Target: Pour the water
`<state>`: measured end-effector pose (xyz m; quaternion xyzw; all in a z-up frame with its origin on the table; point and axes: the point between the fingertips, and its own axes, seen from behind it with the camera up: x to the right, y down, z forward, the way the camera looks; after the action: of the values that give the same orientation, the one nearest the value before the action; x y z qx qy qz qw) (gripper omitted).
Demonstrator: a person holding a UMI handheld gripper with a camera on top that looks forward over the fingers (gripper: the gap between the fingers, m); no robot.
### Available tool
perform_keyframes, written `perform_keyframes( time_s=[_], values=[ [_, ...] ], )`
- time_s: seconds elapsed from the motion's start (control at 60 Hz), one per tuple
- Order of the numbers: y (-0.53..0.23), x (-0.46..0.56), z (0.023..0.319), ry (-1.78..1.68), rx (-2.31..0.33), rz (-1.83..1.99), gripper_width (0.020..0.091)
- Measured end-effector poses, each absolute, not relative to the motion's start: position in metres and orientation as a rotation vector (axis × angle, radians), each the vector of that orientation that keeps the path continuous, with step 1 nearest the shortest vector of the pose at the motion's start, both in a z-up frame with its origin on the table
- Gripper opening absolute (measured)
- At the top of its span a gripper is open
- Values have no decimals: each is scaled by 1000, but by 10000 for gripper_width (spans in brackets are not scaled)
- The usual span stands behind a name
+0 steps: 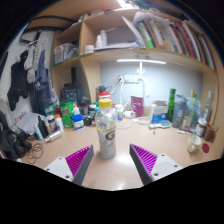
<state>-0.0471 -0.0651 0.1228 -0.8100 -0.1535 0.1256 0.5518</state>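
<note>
The water bottle (107,133) stands upright on the desk (115,170) just ahead of my fingers, roughly centred on the gap between them; it is clear plastic with a pale cap and a light label around its middle; my gripper (112,163) is level with the desktop and its fingers are apart, touching nothing, the purple pads (78,160) facing inward; the desk is pale wood, crowded at the back with bottles (76,117), cans and small containers; above it a lit shelf (140,55) holds a row of books (175,37); dark clothing (20,75) hangs at the left against the wall.
</note>
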Motion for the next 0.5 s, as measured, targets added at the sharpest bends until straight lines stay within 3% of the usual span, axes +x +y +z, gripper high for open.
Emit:
perform_keyframes(
  time_s=[0.283, 0.433, 0.467, 0.5],
  values=[
    [54, -112, 64, -363, -1908, 312, 840],
    [85, -127, 61, -295, -1861, 317, 830],
    [90, -128, 66, -276, -1840, 313, 789],
    [94, -130, 67, -271, -1832, 311, 661]
  ],
)
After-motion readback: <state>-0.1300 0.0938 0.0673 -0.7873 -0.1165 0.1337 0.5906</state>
